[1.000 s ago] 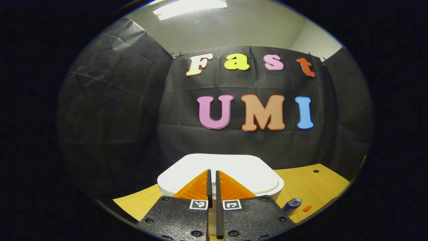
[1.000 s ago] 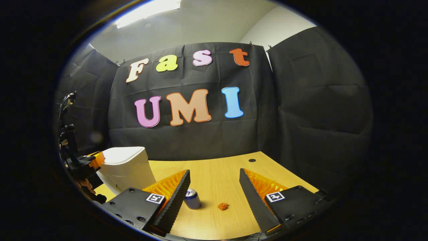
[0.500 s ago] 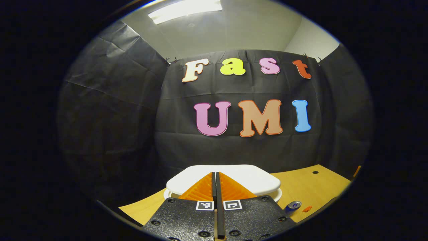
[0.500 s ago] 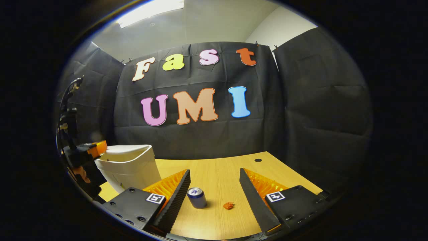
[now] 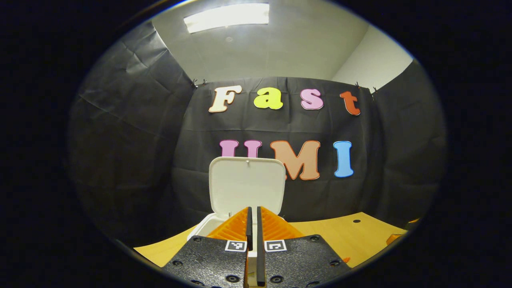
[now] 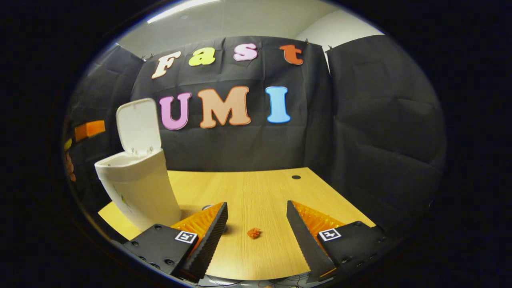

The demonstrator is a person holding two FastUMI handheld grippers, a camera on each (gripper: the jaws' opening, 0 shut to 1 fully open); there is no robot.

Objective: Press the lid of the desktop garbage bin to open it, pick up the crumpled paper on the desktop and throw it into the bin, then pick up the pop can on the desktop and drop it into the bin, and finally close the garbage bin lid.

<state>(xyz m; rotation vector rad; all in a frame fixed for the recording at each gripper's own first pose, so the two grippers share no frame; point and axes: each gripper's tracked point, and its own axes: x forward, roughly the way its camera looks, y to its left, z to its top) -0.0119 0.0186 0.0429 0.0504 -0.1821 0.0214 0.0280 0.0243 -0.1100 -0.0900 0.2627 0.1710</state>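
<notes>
Lid (image 6: 138, 124) up on bin (image 6: 138, 192) at far left of bench (image 6: 264, 192). Crumpled paper (image 6: 254, 233) lying between right gripper (image 6: 257, 230) jaws, spread wide; left gripper (image 5: 253, 224) jaws together. Risk: paper skidding away if nudged.

We see a plain white plastic desktop bin (image 6: 138, 192) at nine o'clock in the right gripper view, its flat white lid (image 6: 138, 126) unmarked. The wooden desktop (image 6: 260, 192) is honey-yellow with fine straight grain and one small dark round hole (image 6: 296, 177) at one o'clock. The small crumpled paper ball (image 6: 254, 233) is orange. Square black-and-white coded tags (image 5: 236, 245) pattern the black gripper bodies.
</notes>
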